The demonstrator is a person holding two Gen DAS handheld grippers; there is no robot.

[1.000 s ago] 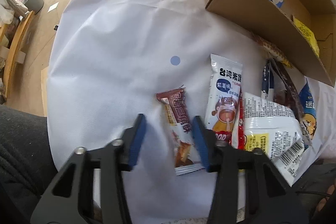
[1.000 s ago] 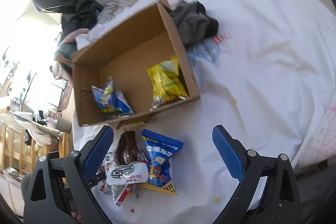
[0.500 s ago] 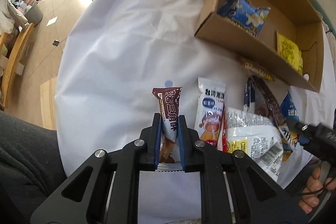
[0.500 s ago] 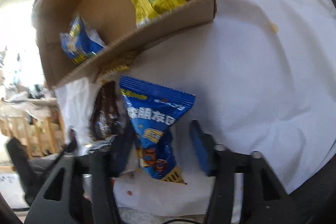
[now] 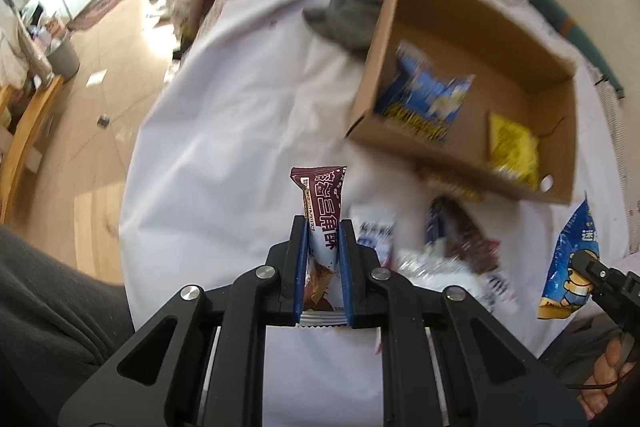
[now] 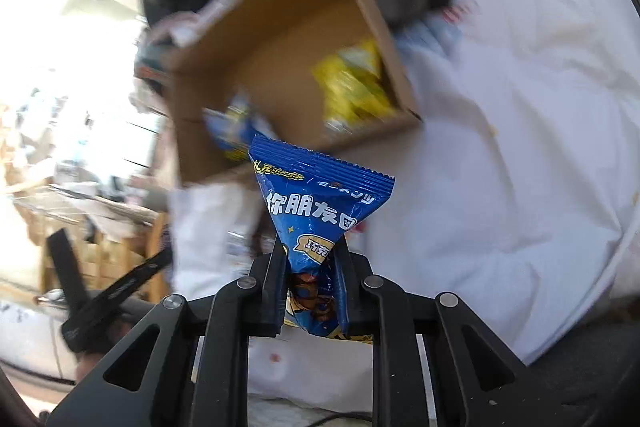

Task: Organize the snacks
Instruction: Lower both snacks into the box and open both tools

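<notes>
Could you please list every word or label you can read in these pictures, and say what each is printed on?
"你朋友" on the blue snack bag held in the right tool.
"三角" on the brown wafer bar held in the left tool; its other characters are unclear.
Print on the boxed packets and the table pile is too blurred.

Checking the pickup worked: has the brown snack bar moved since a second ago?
Yes. The brown snack bar lay flat on the white cloth; now the left claw holds it lifted, nearer the cardboard box.
</notes>
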